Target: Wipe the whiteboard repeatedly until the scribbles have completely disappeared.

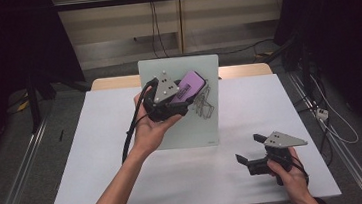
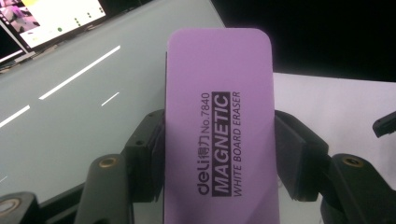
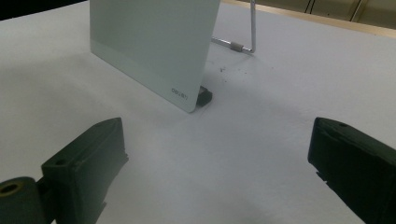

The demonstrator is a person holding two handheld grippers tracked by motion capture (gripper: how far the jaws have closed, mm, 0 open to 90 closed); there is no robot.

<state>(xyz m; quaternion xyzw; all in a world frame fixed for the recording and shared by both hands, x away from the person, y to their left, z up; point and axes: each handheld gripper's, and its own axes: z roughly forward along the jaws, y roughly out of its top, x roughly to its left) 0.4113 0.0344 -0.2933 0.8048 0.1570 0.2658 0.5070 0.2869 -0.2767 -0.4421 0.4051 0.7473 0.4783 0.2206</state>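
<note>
A purple magnetic whiteboard eraser (image 2: 219,116) is clamped between the two black jaws of my left gripper (image 2: 219,158). In the high view the left gripper (image 1: 181,94) holds the eraser (image 1: 191,83) up against the upper part of a small pale glass whiteboard (image 1: 181,127) that leans on a stand at the table's middle. Black scribbles (image 1: 204,102) mark the board just right of the eraser. My right gripper (image 1: 250,148) rests low at the front right, jaws wide apart with nothing between them. In the right gripper view the whiteboard (image 3: 154,42) stands ahead of those jaws (image 3: 217,154).
The white table top (image 1: 98,155) spreads around the board. The board's wire stand (image 3: 247,42) and a black foot (image 3: 204,96) sit behind its lower corner. Cables run along the floor at the right (image 1: 331,117). A monitor (image 2: 56,18) glows beyond the board.
</note>
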